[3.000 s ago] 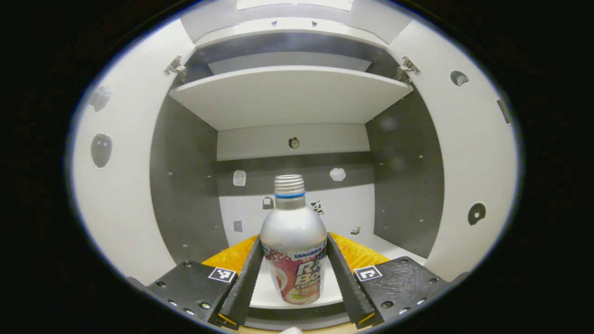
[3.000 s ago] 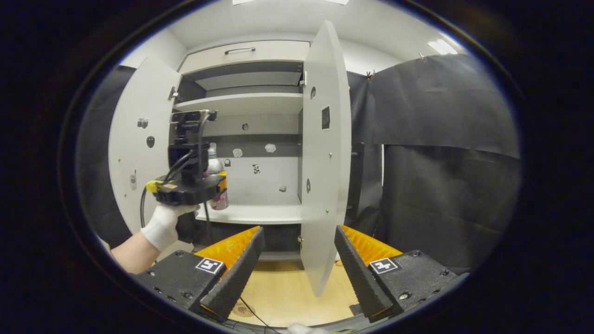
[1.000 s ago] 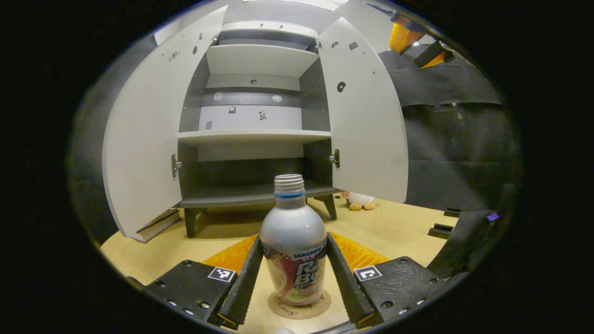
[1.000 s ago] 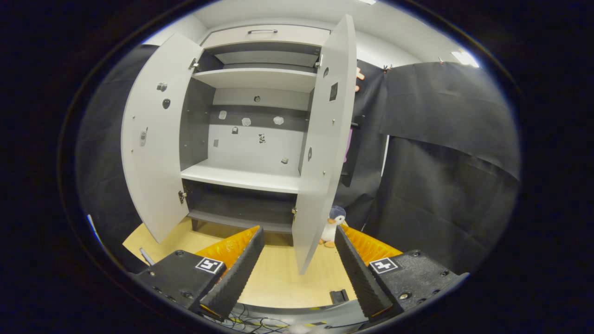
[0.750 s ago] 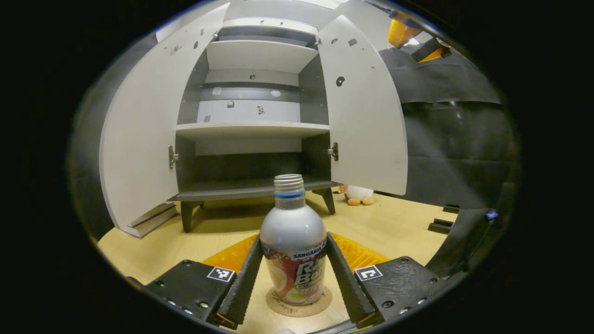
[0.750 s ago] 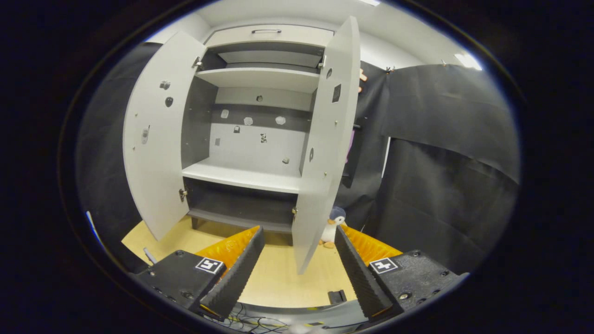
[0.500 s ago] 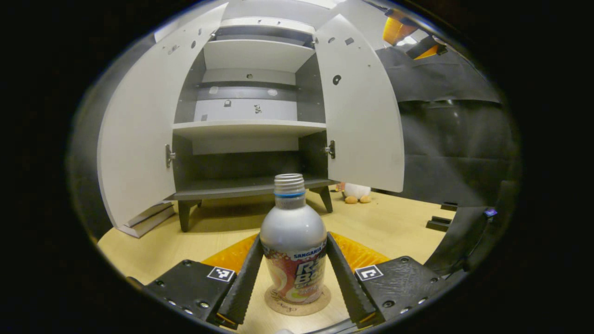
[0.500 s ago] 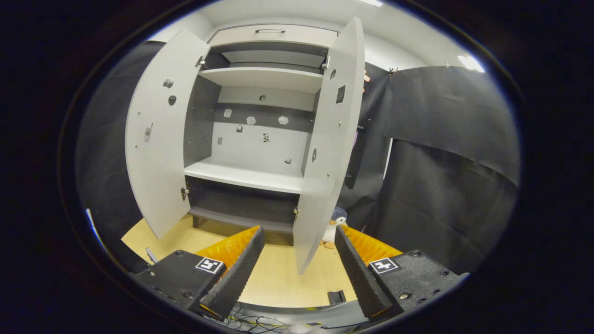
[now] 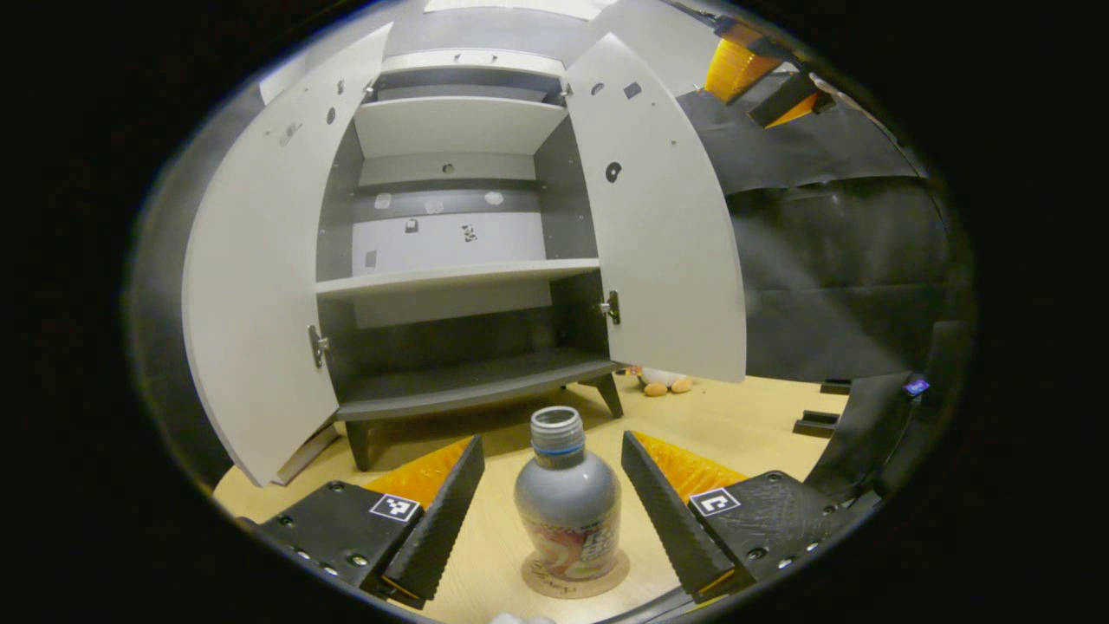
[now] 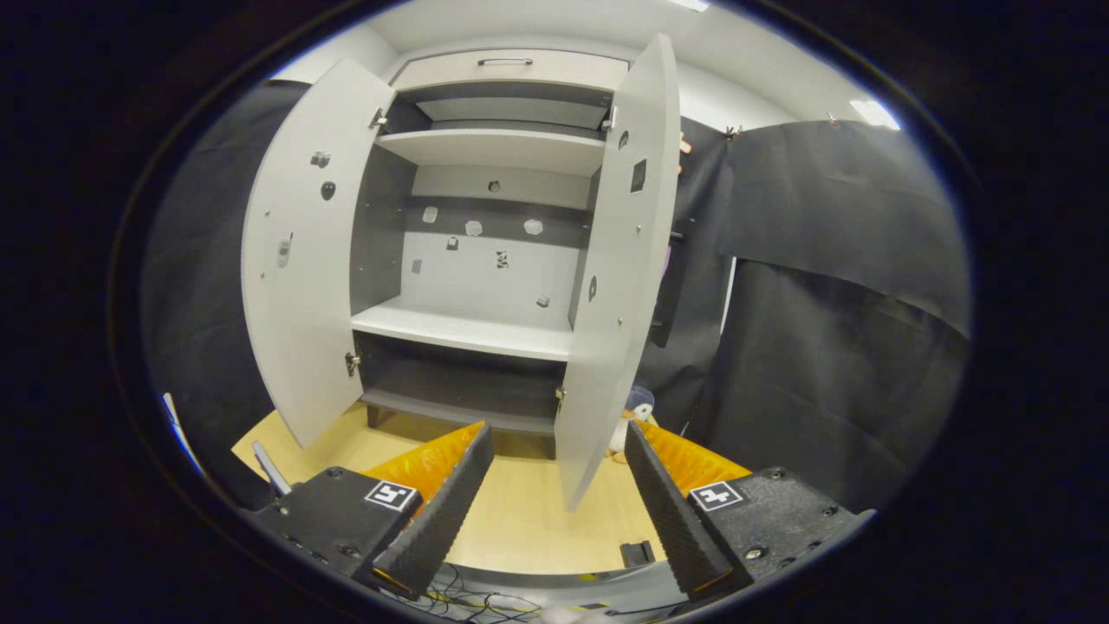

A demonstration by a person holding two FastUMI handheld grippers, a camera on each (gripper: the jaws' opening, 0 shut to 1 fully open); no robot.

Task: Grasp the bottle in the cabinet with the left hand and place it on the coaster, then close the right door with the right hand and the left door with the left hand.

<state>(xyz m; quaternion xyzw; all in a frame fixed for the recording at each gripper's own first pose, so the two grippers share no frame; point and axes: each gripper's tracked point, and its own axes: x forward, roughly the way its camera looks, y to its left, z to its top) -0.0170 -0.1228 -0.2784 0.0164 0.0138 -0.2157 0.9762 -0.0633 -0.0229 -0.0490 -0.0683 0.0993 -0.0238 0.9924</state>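
Your left gripper has just let go, jaws wide either side of the bottle, now upright on the coaster. Your right gripper, wide and empty, faces the right door, the next job.

No readable text. The bottle, lower centre of the left gripper view, carries a printed label too small and curved to make out. Square coded tags sit on both grippers.
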